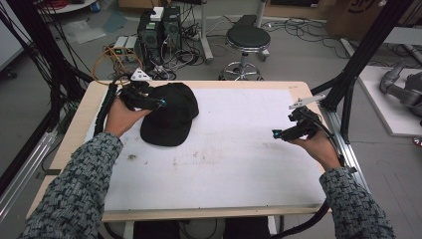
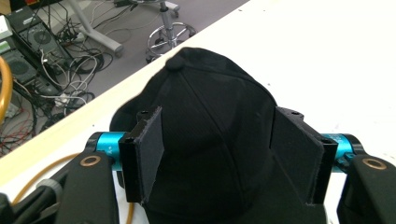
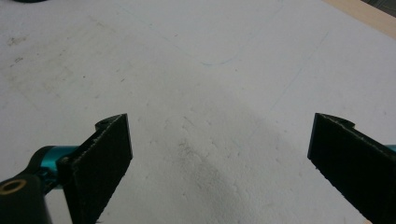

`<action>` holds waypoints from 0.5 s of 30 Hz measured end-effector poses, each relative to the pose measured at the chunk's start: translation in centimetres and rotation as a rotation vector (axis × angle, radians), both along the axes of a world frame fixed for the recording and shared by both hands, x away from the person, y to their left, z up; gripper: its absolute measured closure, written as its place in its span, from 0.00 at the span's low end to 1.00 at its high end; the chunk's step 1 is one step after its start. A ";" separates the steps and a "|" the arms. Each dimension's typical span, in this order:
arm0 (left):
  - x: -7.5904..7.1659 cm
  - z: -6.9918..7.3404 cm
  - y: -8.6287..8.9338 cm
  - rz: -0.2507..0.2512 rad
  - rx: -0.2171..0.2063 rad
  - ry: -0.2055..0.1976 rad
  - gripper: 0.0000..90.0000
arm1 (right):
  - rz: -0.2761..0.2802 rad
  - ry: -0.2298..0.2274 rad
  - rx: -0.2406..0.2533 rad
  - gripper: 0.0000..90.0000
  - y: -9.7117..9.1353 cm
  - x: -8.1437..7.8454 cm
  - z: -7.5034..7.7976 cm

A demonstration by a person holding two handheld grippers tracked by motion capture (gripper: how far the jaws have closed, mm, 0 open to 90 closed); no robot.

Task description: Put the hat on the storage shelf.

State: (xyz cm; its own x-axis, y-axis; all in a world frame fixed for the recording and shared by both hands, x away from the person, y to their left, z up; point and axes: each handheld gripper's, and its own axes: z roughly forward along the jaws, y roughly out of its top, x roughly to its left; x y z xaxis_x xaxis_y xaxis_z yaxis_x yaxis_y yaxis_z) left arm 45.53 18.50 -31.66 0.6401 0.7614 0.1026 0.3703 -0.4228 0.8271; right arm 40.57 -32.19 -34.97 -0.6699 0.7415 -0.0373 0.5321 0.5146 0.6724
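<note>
A black baseball cap [image 1: 170,115] lies crown up on the white mat [image 1: 234,149] at the table's far left, its brim toward the front. My left gripper [image 1: 160,102] hovers over the cap's left side, open. In the left gripper view the cap [image 2: 210,107] sits between and beyond the two spread pads [image 2: 149,149], which do not press on it. My right gripper [image 1: 276,134] is held open at the right side of the mat, low over bare white surface [image 3: 210,116], nothing between its pads [image 3: 100,163].
The wooden table edge [image 1: 84,114] frames the mat. Beyond the far edge stand a black stool [image 1: 247,40], computer boxes [image 1: 159,30] and tangled cables on the floor. A black metal frame post [image 1: 358,55] rises at the right, close to my right hand.
</note>
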 end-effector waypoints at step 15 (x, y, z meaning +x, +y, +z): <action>4.6 0.6 -0.6 -0.115 -0.050 0.052 0.39 | -0.008 -0.012 -0.002 0.07 -0.6 -0.3 0.5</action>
